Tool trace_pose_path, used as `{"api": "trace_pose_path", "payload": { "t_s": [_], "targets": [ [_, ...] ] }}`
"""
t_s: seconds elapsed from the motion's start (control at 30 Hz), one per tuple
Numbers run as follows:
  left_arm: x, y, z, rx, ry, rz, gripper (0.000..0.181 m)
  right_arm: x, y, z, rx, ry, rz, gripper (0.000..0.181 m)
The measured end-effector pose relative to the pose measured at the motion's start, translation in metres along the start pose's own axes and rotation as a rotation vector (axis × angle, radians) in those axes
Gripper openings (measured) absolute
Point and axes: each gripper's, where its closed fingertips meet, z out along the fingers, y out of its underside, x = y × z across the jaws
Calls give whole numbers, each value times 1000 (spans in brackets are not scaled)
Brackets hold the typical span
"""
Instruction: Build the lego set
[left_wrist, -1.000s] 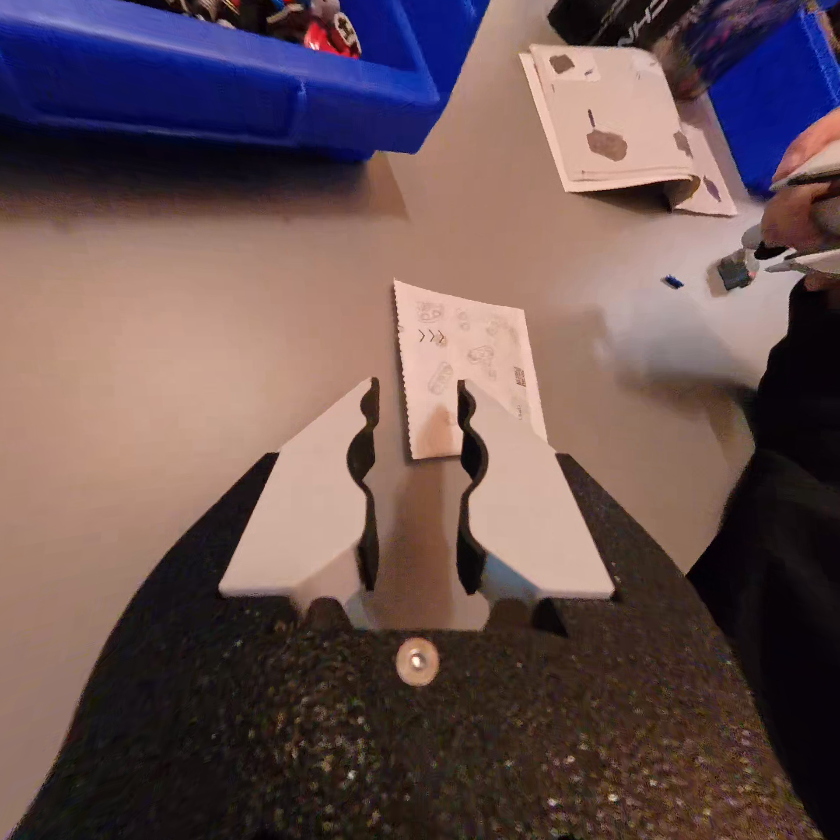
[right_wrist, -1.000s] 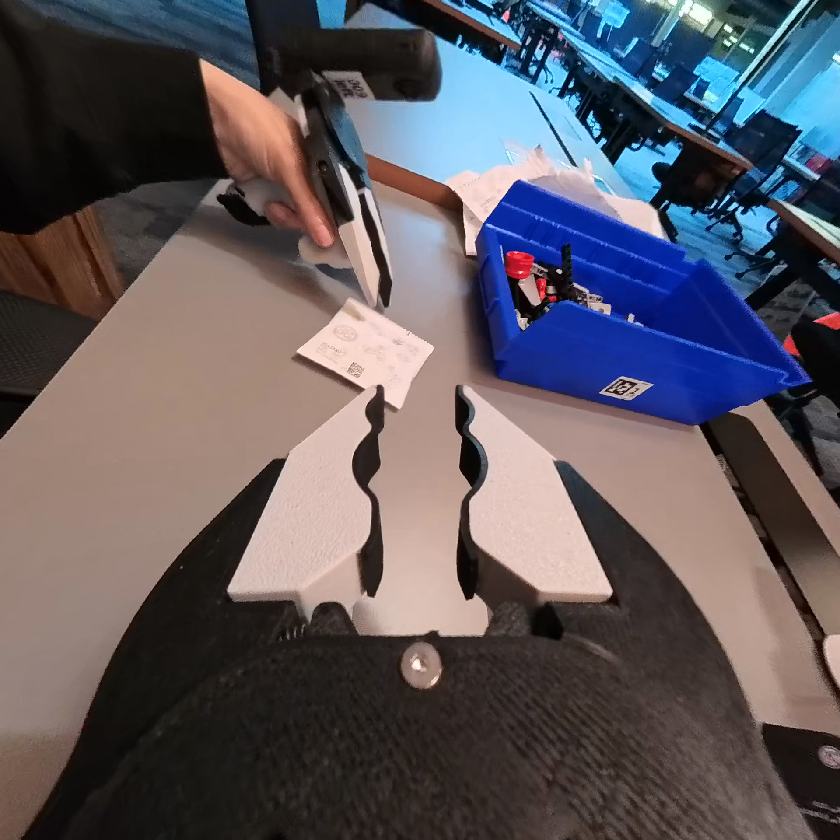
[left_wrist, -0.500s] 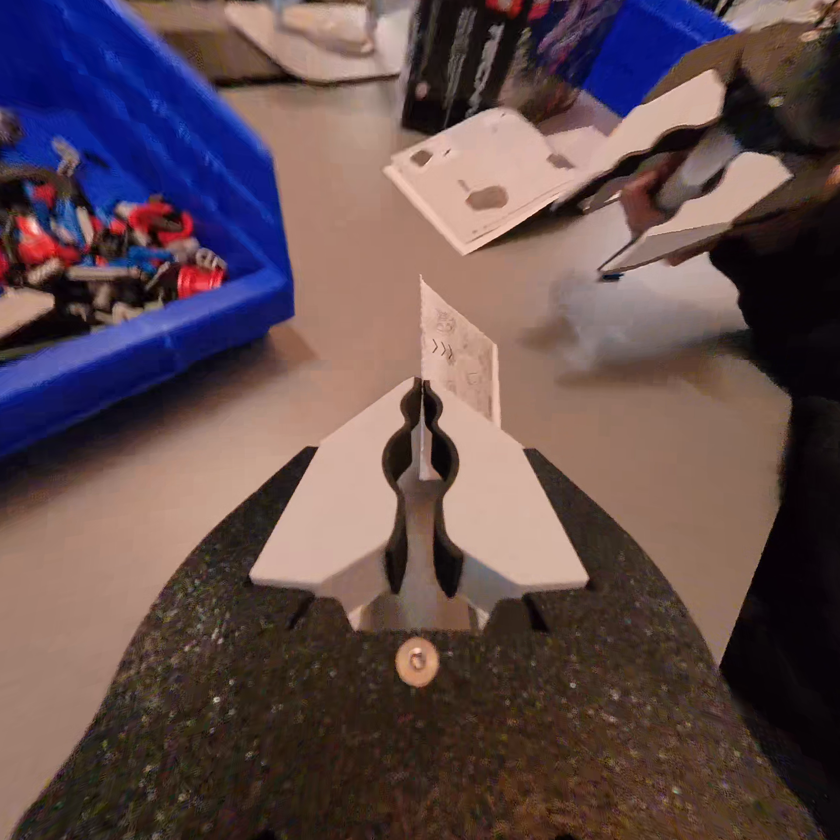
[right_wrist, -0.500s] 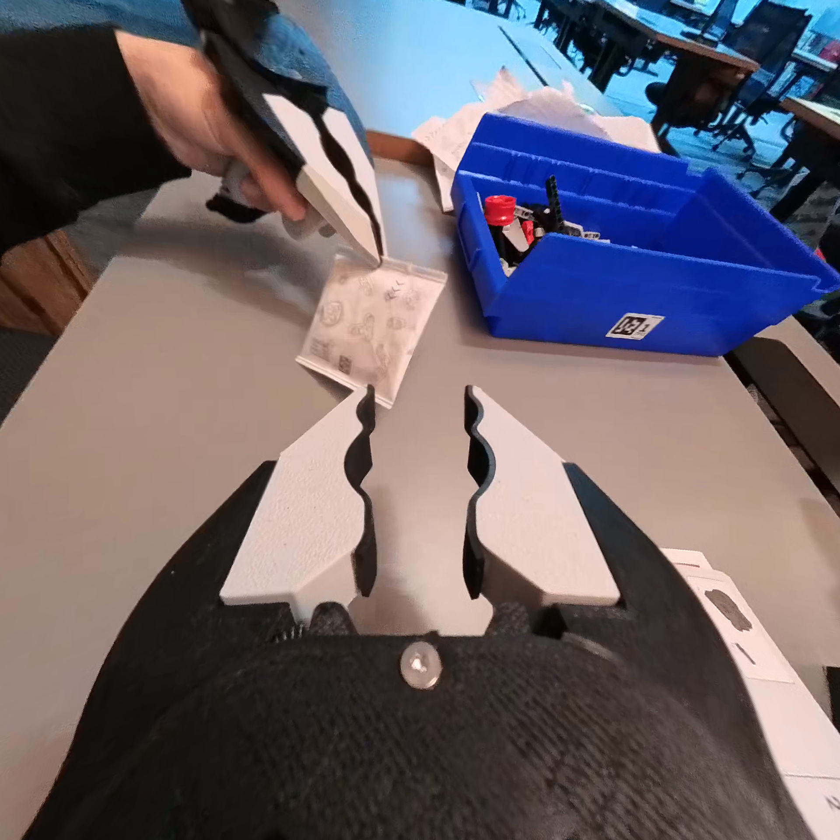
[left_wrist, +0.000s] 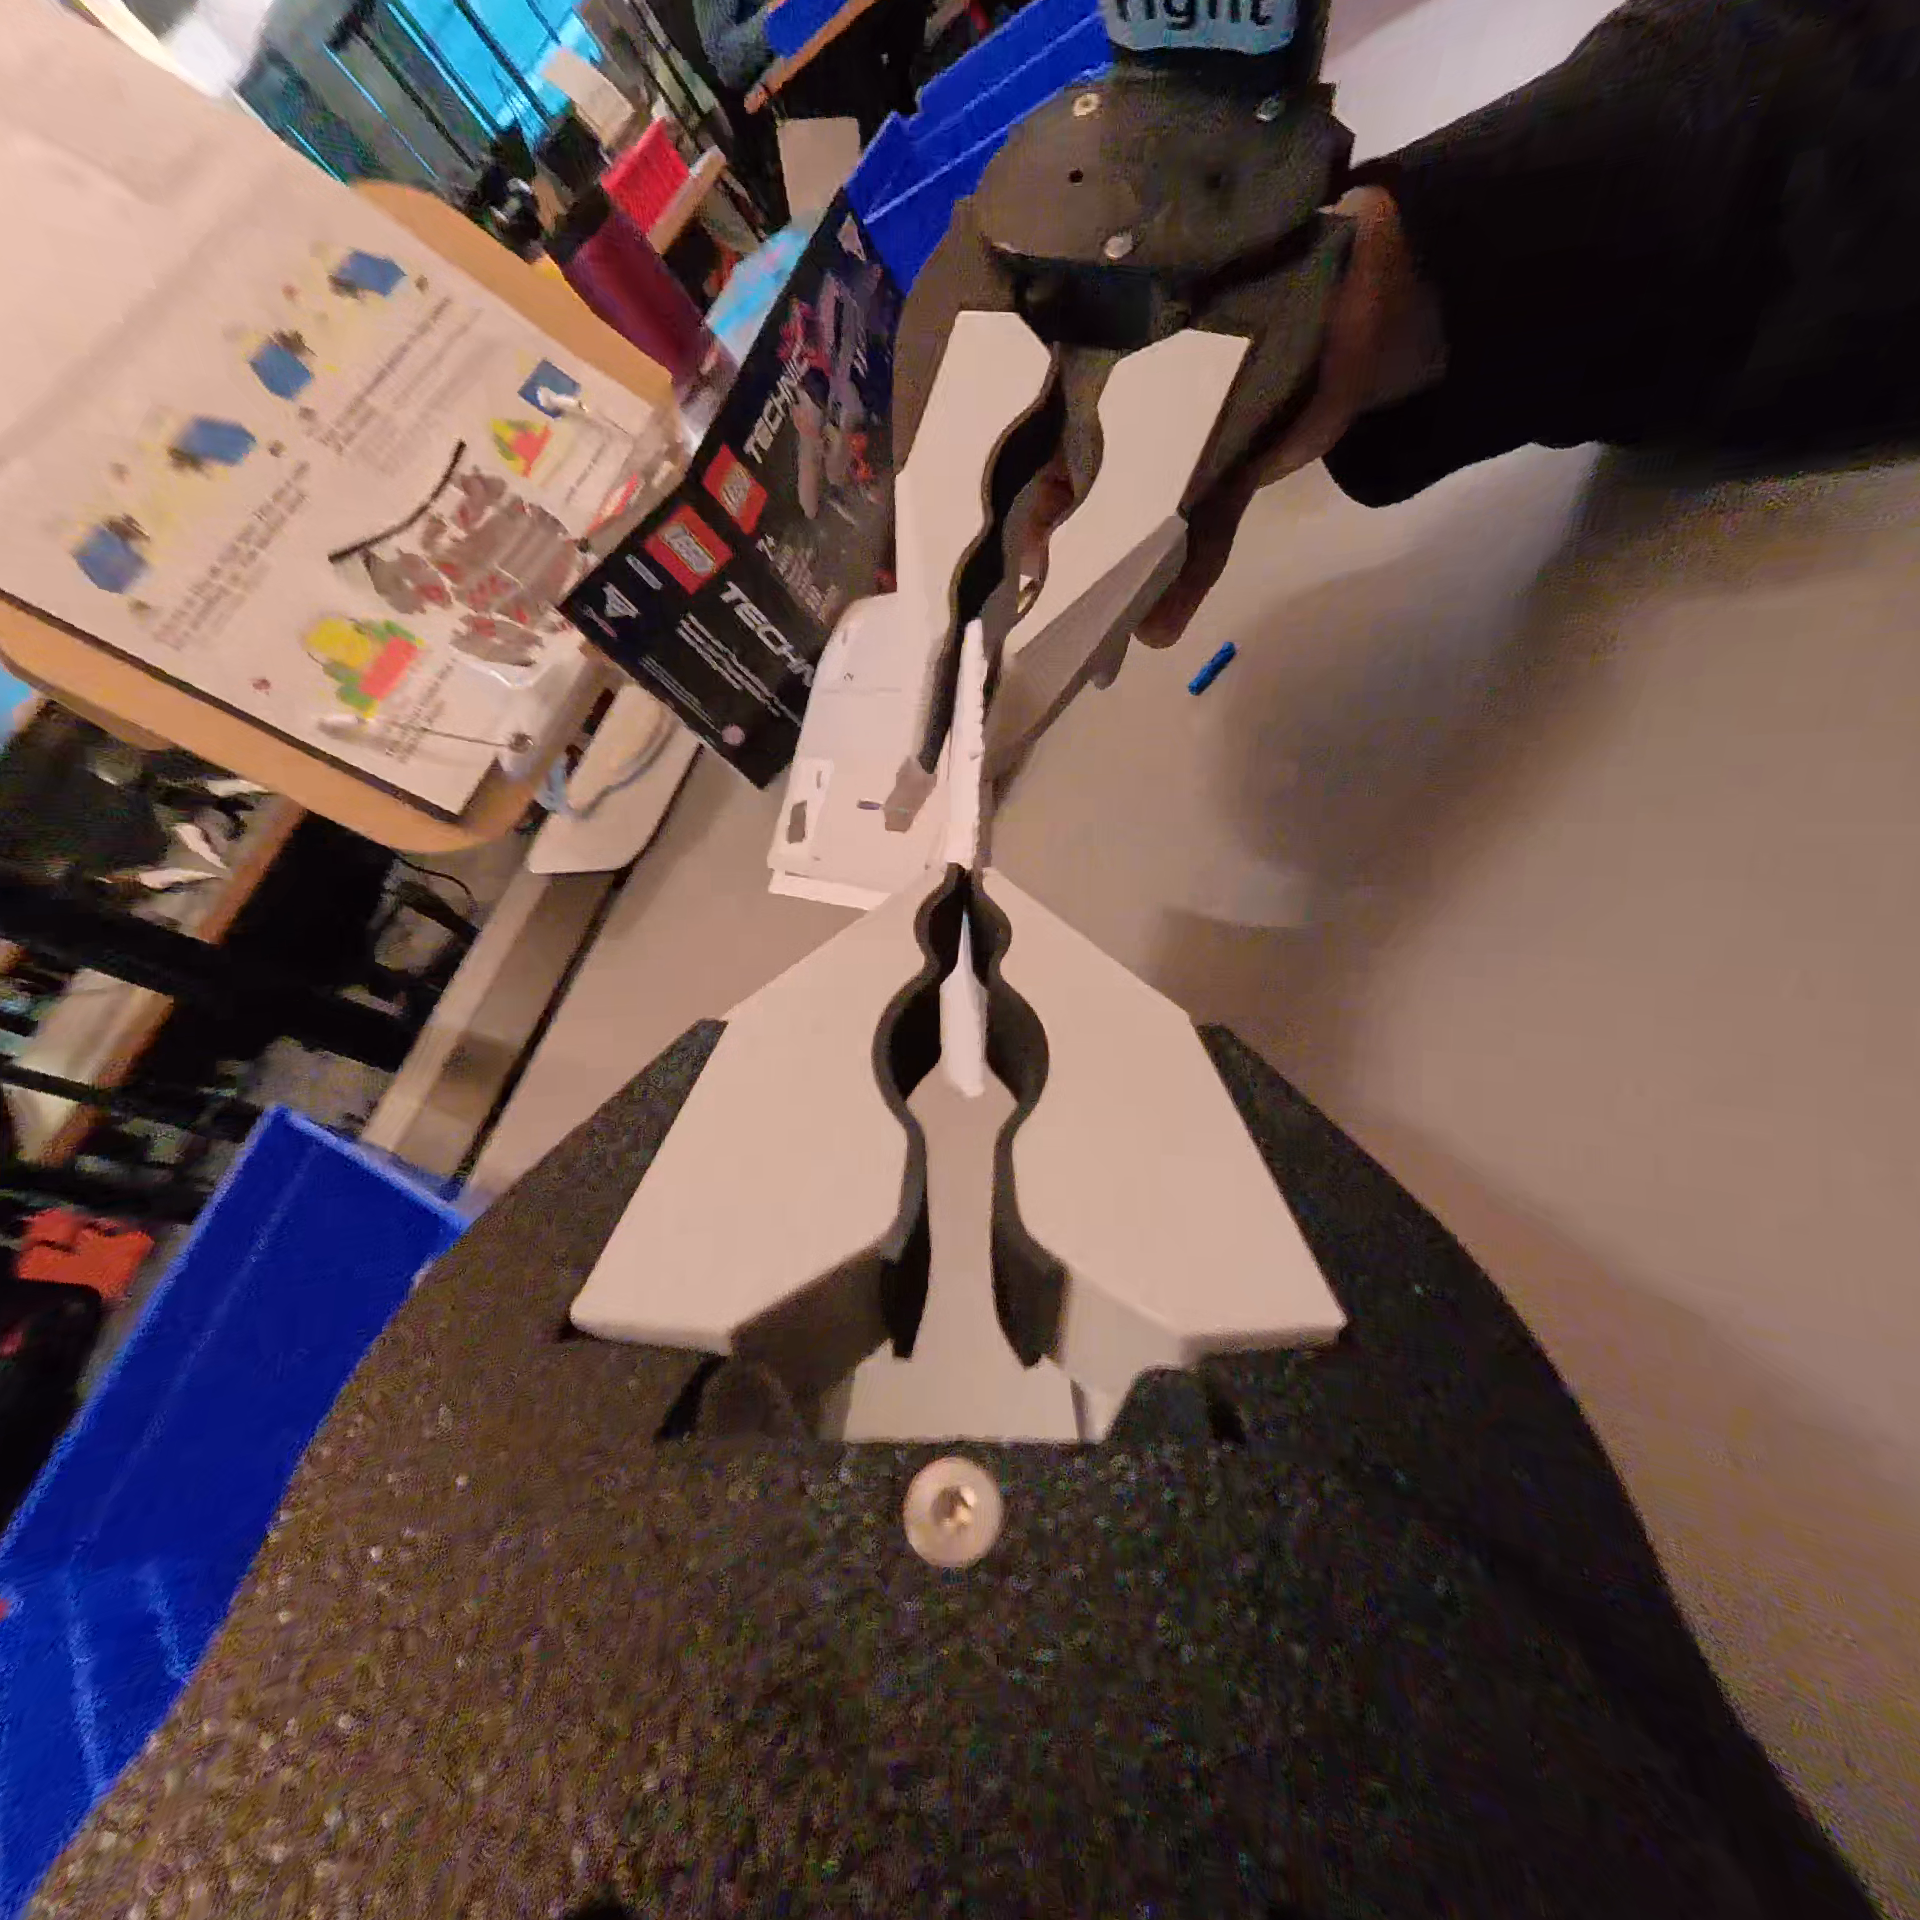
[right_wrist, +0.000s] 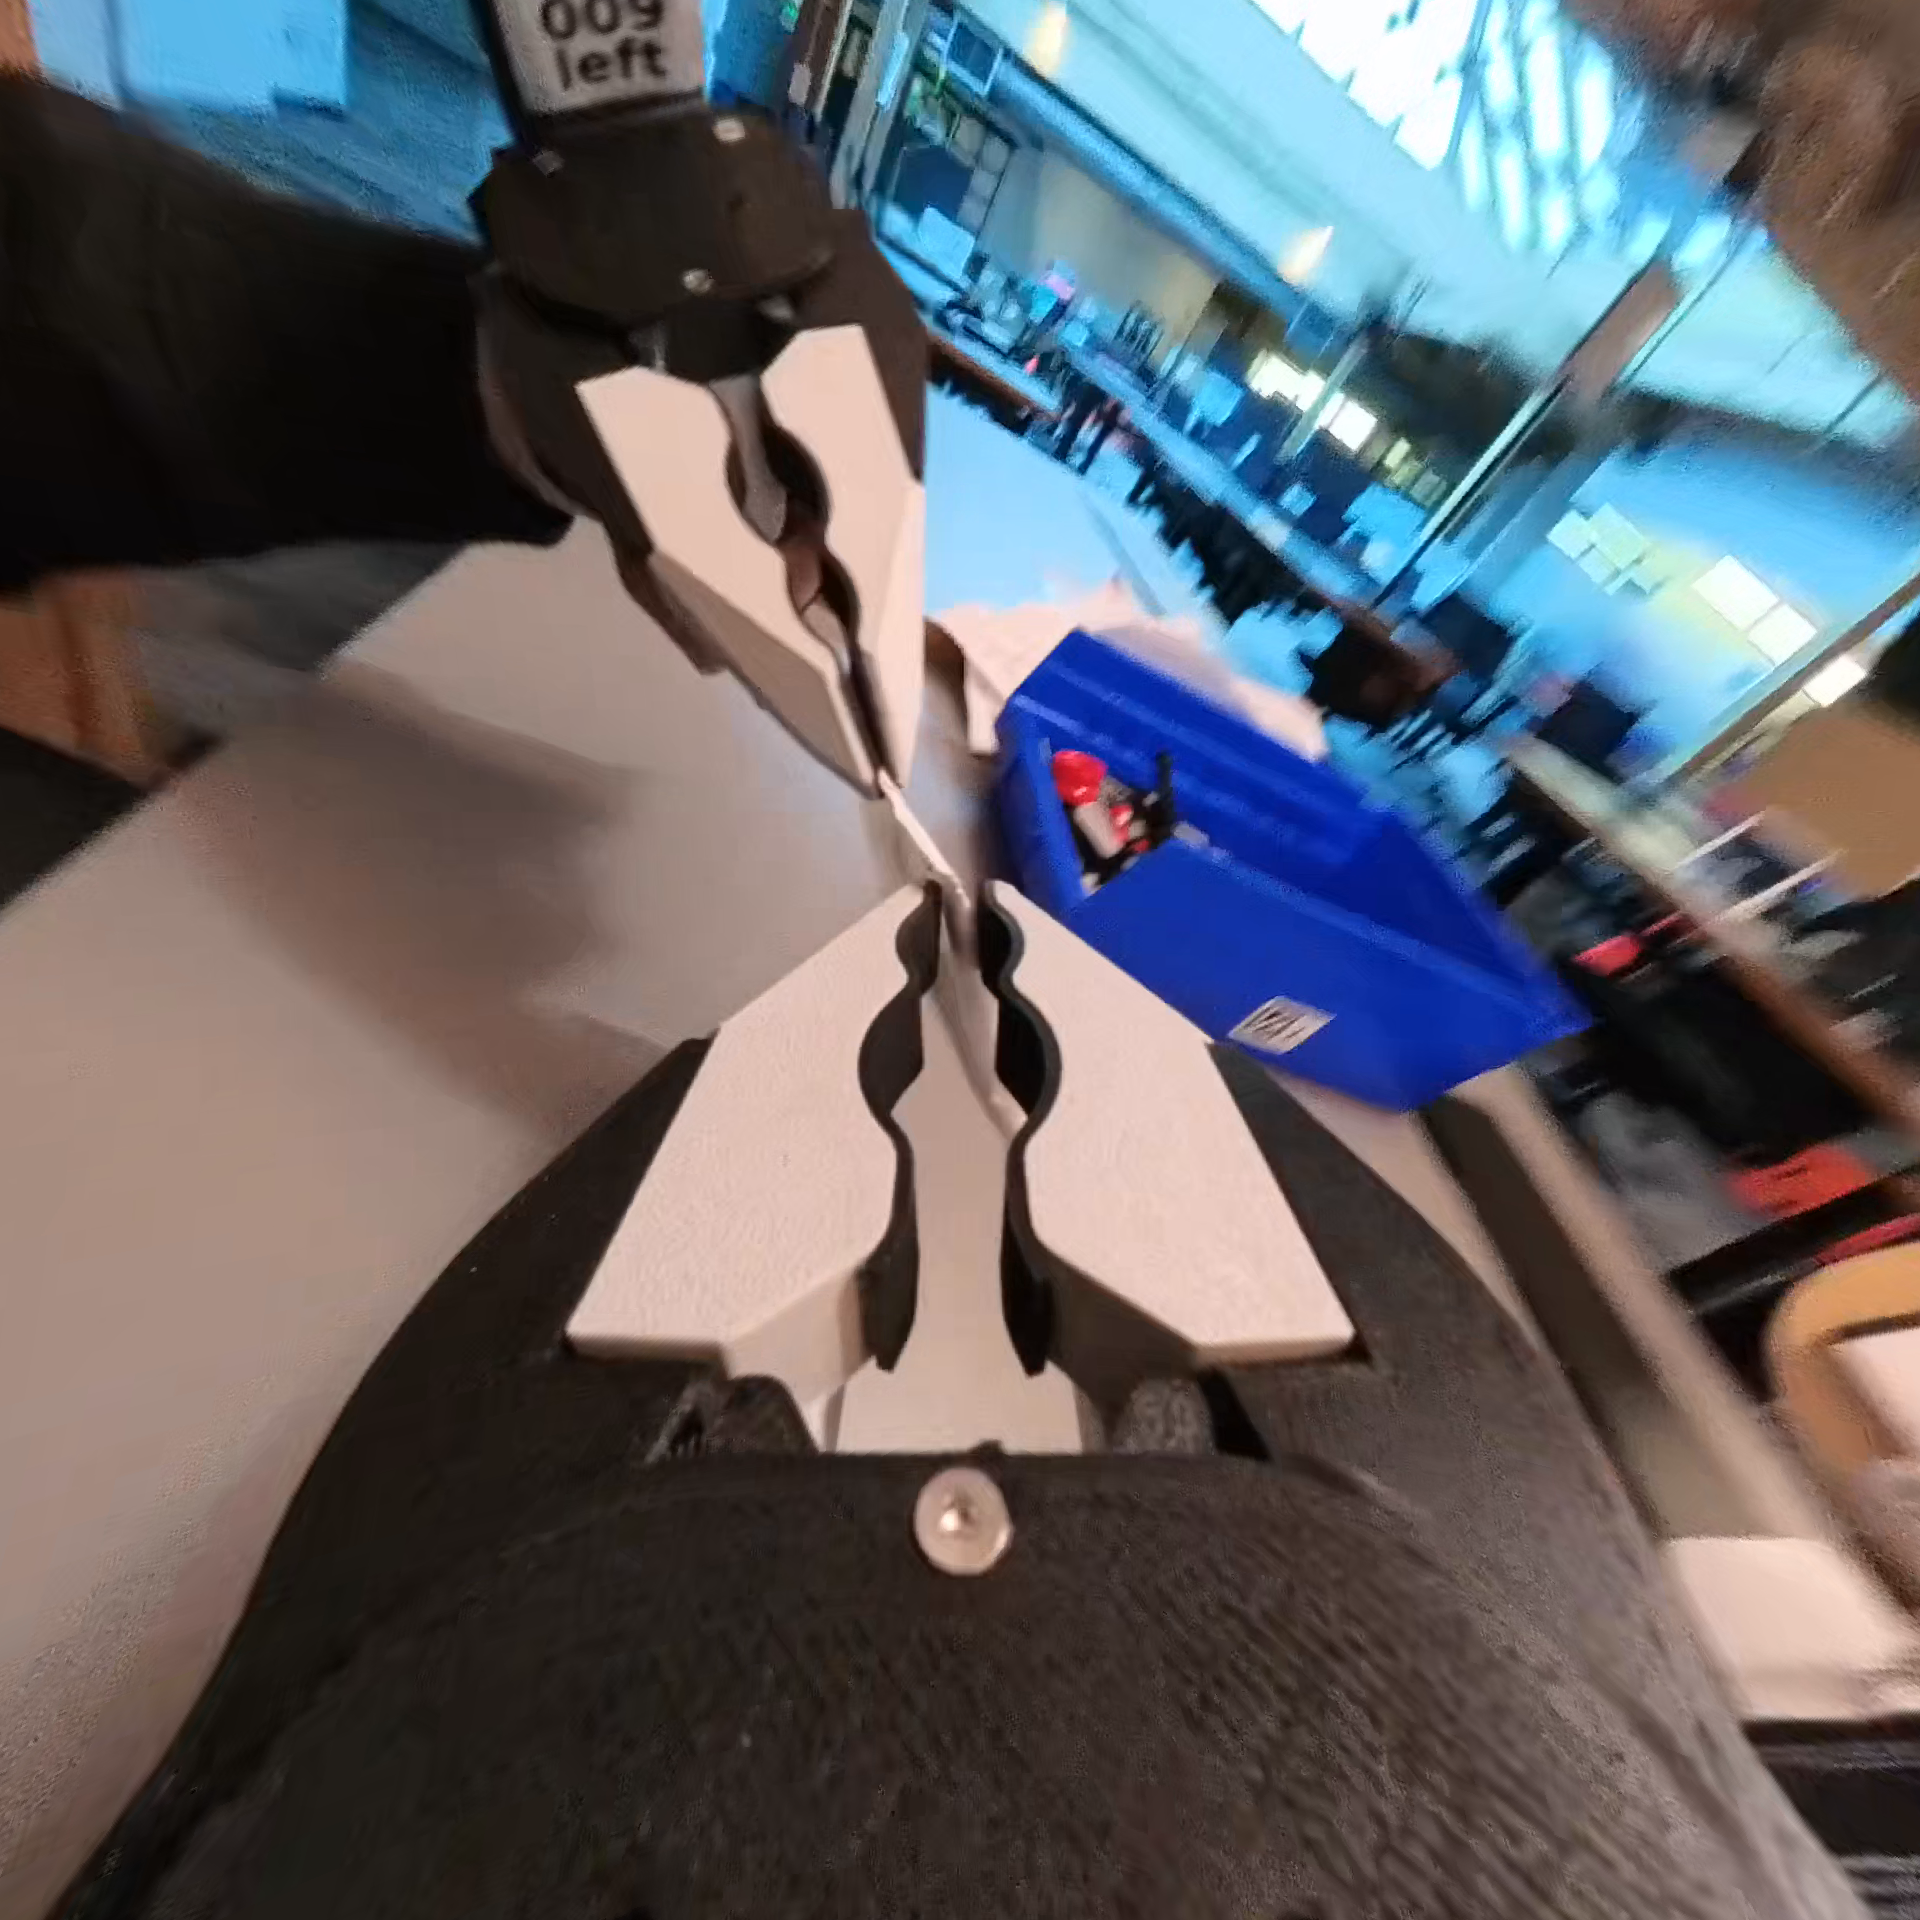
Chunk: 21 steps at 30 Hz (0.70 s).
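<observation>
Left gripper is pinched tight on the white paper packet, held edge-on at centre frame. At twelve o'clock the right gripper meets the packet's far end, fingers apart. Black set box at eleven o'clock, small blue piece on the table at one.

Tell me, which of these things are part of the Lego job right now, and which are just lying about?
In use:
- white paper packet, held up edge-on
- left gripper, shut on it
- right gripper, closing around its other end

Lying about:
- blue bin of parts
- Lego box
- instruction booklet
- small blue piece
</observation>
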Motion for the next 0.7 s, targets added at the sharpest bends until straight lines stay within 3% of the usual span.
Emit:
{"api": "trace_pose_path", "payload": {
  "t_s": [0.03, 0.13, 0.2, 0.27, 0.47, 0.7],
  "targets": [
    [-1, -6, -1, 17, -26, 27, 0, -2, -7, -5, 34, 41, -107, 3],
    [-15, -19, -8, 53, -200, 97, 6, 0, -23, -18, 58, 240, -428, 2],
    [-22, -12, -11, 4, -293, 160, 26, -6, -27, -22, 31, 294, -638, 1],
    [-26, -7, -13, -39, -349, 201, 21, -9, -28, -20, 4, 314, -736, 2],
    [-33, 2, -14, -130, -418, 320, 28, -12, -32, -19, 15, 335, -803, 2],
    [-33, -8, -11, -79, -416, 334, 9, -10, -33, -22, 61, 341, -751, 2]
  ]
}}
